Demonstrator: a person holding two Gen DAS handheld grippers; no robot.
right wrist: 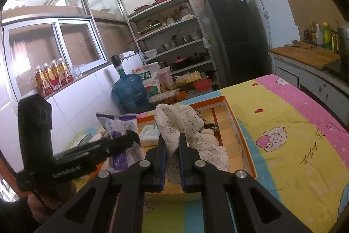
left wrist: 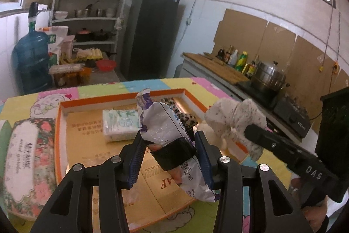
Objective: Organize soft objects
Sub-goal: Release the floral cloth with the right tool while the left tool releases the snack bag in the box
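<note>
My left gripper (left wrist: 169, 138) is shut on a white and purple plastic pack (left wrist: 162, 123), held above the orange-rimmed cardboard tray (left wrist: 122, 99). A tissue pack (left wrist: 120, 123) and a leopard-print cloth (left wrist: 185, 116) lie in the tray. My right gripper (right wrist: 172, 141) is shut on a white floral cloth (right wrist: 181, 121), lifted over the tray's right side (right wrist: 234, 121). The cloth also shows in the left wrist view (left wrist: 231, 117), and the plastic pack shows in the right wrist view (right wrist: 118, 126).
A floral tissue box (left wrist: 28, 156) stands left of the tray on the cartoon-print tablecloth (right wrist: 283, 123). Behind are a shelf (left wrist: 91, 8), a water jug (left wrist: 32, 58), a fridge (left wrist: 150, 32) and a counter with a pot (left wrist: 269, 75).
</note>
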